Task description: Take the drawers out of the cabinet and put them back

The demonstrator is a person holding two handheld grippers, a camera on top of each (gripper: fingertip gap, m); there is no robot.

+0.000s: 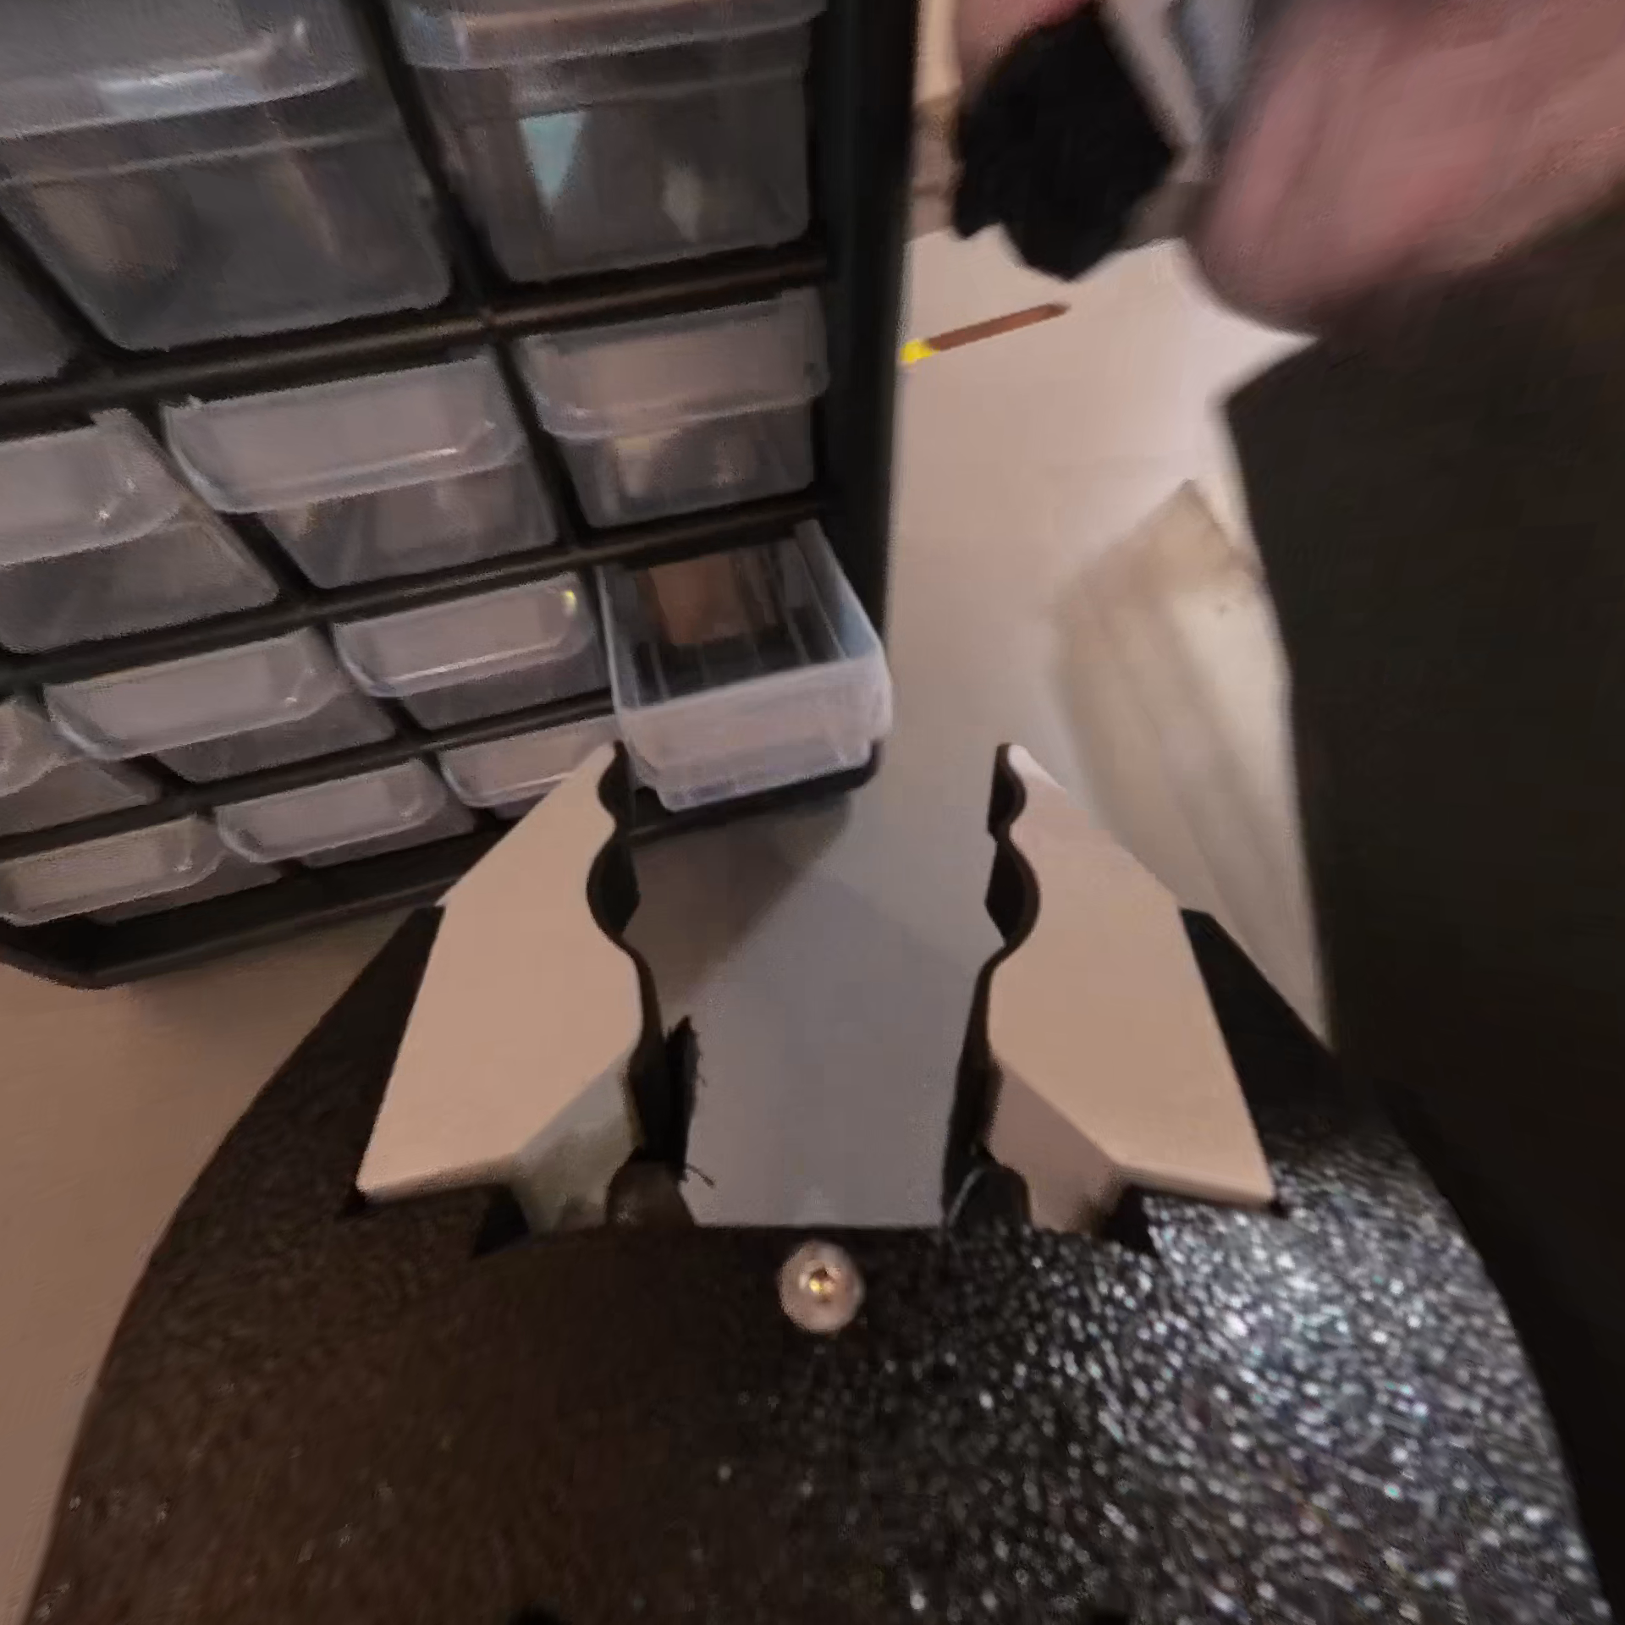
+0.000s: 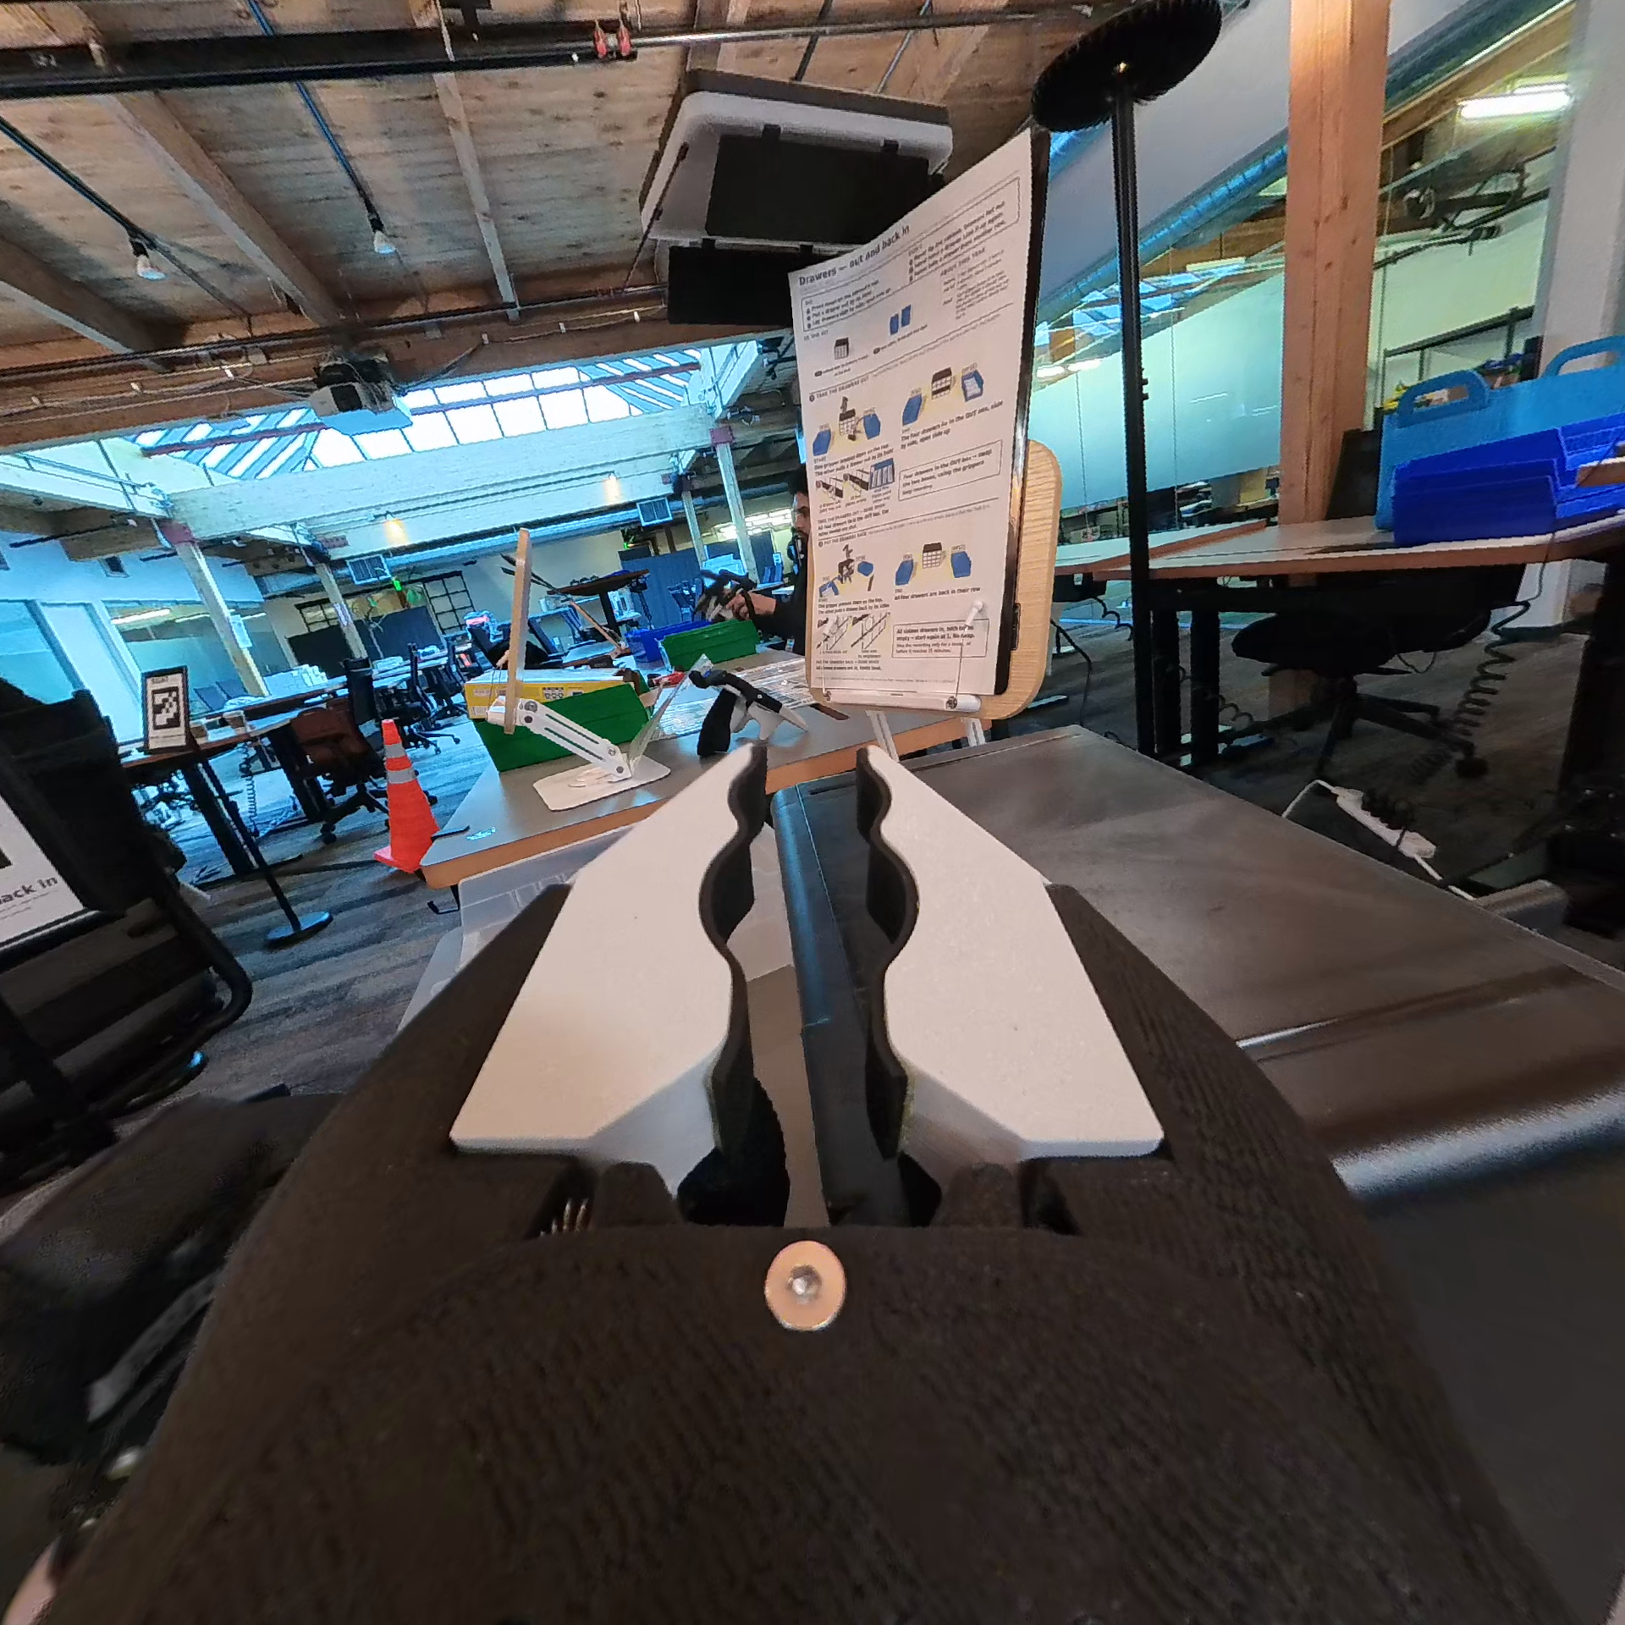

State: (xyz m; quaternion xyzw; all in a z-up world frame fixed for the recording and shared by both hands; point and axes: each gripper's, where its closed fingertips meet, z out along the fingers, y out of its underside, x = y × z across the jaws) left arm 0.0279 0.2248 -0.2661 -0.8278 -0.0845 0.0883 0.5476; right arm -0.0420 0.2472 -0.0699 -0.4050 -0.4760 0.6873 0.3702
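Note:
A black-framed cabinet (image 1: 866,352) of clear plastic drawers stands on a pale table (image 1: 967,545). One clear drawer (image 1: 747,677) in the right column sticks partly out of its slot. The other drawers sit in. My left gripper (image 1: 813,774) is wide open and empty, its fingertips just in front of and below that drawer. In the right wrist view my right gripper (image 2: 811,774) hovers over the cabinet's grey top (image 2: 1231,923). Its jaws stand a narrow gap apart, with the top's dark edge (image 2: 813,950) running under the gap, untouched by the pads.
A blurred hand (image 1: 1407,158) with a black object (image 1: 1055,158) is at the upper right beside the cabinet. A brown stick (image 1: 994,327) lies on the table. A sheet on a stand (image 2: 914,440), a green bin (image 2: 563,730) and an orange cone (image 2: 404,809) lie beyond.

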